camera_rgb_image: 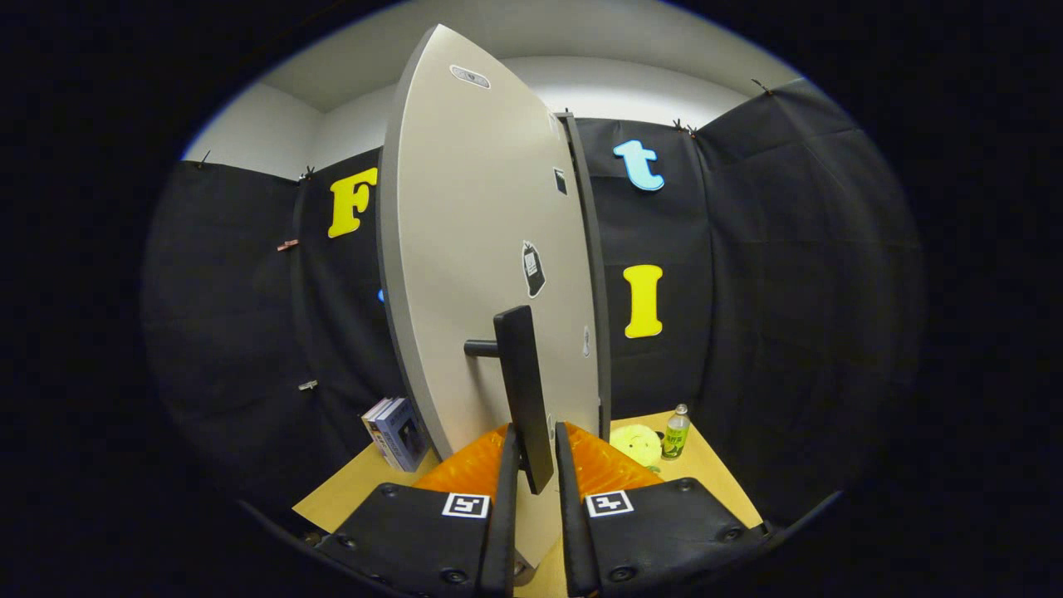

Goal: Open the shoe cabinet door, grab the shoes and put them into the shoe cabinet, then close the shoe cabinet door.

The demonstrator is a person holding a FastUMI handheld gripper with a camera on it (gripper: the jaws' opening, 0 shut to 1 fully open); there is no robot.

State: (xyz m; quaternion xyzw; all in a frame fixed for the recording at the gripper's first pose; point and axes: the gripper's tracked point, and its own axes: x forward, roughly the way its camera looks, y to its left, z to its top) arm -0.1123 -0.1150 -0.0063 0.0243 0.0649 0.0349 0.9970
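Shoe cabinet door [473, 249]: pale, centre frame, swung ajar. Black bar handle [523, 382]: lower centre, between gripper [536, 465] fingers, contact unclear. Books [396, 432] lower left; yellow plush toy [636, 443] and bottle [676, 433] lower right, on tan floor [349, 490].

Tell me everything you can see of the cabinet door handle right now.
The handle is a dark, flat, upright bar held off the pale grey cabinet door by a short round post. Its lower end sits between the fingers of the gripper, which stand close on either side; whether both press on it I cannot tell.
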